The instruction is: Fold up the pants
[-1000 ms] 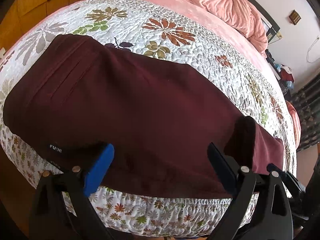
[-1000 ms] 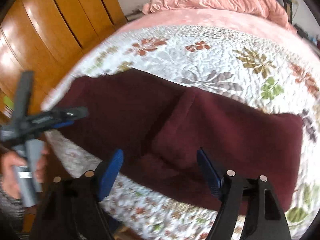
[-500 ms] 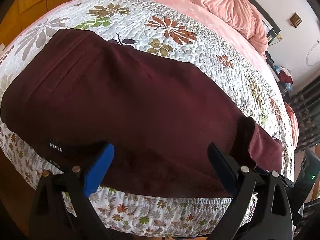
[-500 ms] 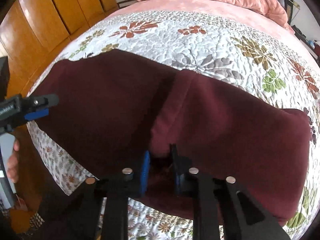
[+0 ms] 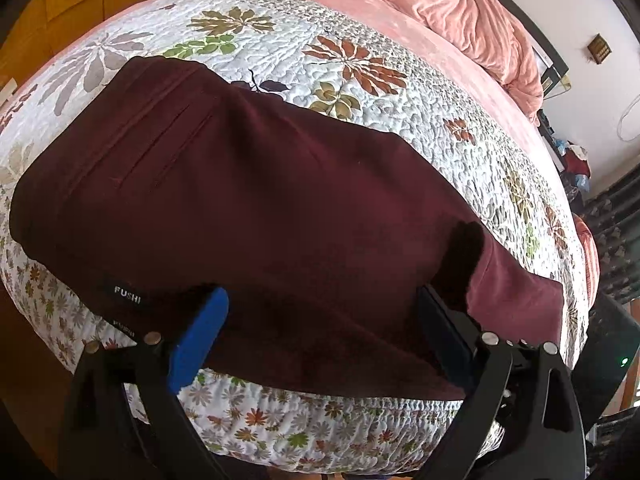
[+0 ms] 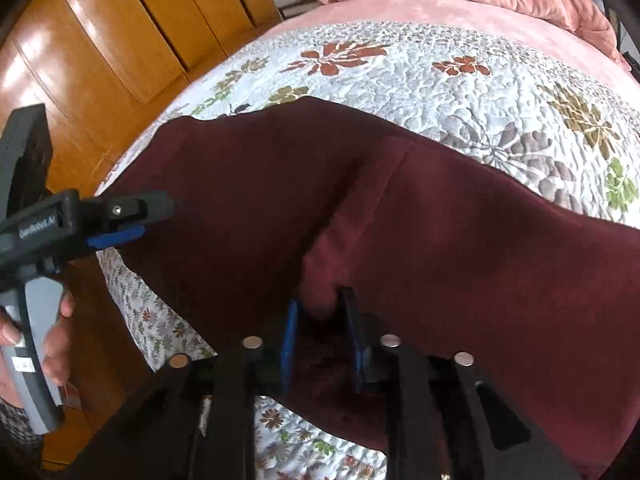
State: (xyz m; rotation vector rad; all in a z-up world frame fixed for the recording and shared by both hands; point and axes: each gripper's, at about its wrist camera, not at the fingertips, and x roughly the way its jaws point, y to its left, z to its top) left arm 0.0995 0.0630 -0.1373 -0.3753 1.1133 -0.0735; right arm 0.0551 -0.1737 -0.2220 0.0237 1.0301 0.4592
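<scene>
1. Right gripper (image 6: 320, 334): the jaws stand close together and are opening slightly; a bunched fold of the maroon pants (image 6: 440, 240) sits between the blue pads, which seem to press it at the near edge.
2. Left gripper (image 5: 320, 328): jaws wide apart, poised over the near hem beside the small "FUSHI" label (image 5: 127, 300); nothing is gripped. A hand (image 6: 56, 340) holds its handle.
3. Pants: spread lengthwise along the near edge of the floral quilt (image 5: 360, 64), already doubled leg on leg, one end folded back.
4. Step in hand, as judged: securing the edge for the next fold. The next move probably calls for the left jaws to close on the hem.
5. Containers: none visible; a pink blanket (image 5: 460, 12) lies bunched at the far end.
</scene>
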